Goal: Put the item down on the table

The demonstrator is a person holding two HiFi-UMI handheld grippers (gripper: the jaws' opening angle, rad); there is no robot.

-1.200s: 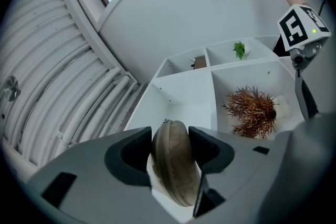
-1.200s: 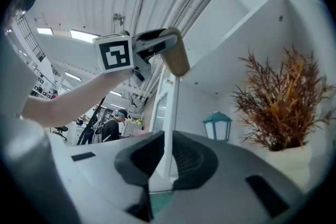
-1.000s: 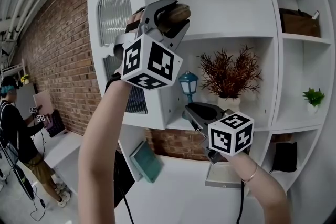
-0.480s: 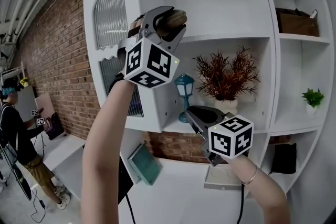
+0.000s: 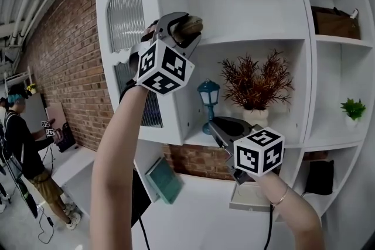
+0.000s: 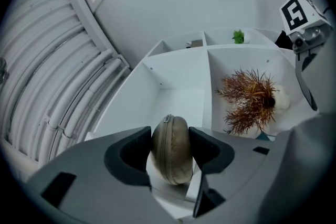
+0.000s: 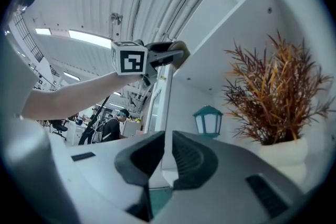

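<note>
White shelving [image 5: 234,3], left hand-held gripper [image 6: 171,147] clamping half-hidden tan zip case [image 5: 191,24], right hand-held gripper [image 7: 164,157] closed, empty

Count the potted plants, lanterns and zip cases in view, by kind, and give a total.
Potted plants: 2, the red-brown plant and the green plant
Lanterns: 1, the teal lantern
Zip cases: 1, the tan zip case held by the left gripper
Total: 4
</note>
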